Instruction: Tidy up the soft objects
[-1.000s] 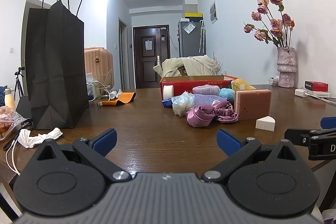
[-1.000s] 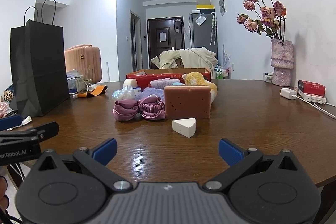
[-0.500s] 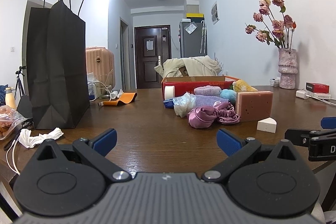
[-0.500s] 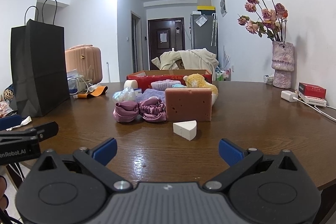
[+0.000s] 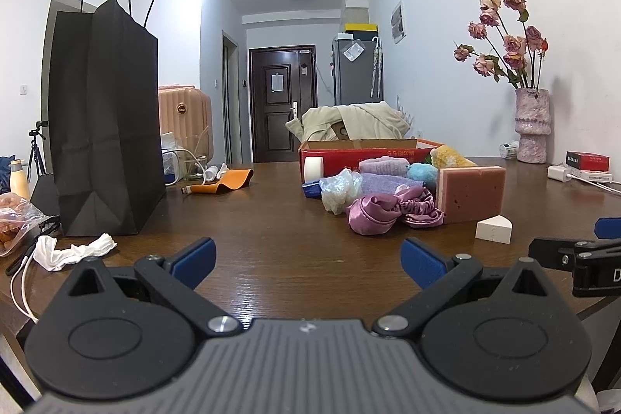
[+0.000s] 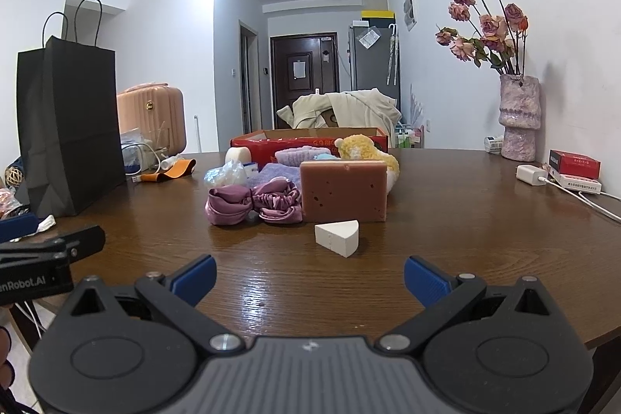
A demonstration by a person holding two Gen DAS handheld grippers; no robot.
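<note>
Left gripper (image 5: 306, 258): we held it low over the near edge of the table (image 5: 271, 220), its jaws spread wide and nothing between them.

Right gripper (image 6: 308, 276): it was also wide and empty, and pointed at the pile.

White wedge sponge (image 6: 337, 238): it lay alone at 12 o'clock from the right gripper, nearest of all, just in front of the brown sponge block (image 6: 344, 191).

Soft pile: the purple scrunchies (image 6: 254, 204) touched each other at 11 o'clock, beside the block; behind them were a lilac towel (image 6: 302, 155), a yellow plush (image 6: 366, 152) and a crumpled plastic piece (image 6: 227, 173).

Red box (image 6: 310, 140): it stood behind the pile at 12 o'clock, and we judged it to be the place for the soft things.

Risk, wedge: we thought its slanted faces could slip from the jaws if we pinched it on the slope.

Risk, block: it stood on its edge, so a push from the wedge or the fingers could tip it backward onto the plush.

Risk, scrunchies: the two could come up together, and one could fall on the way.

Risk, collision: both grippers were near each other, and could knock together if they reached at once.
</note>
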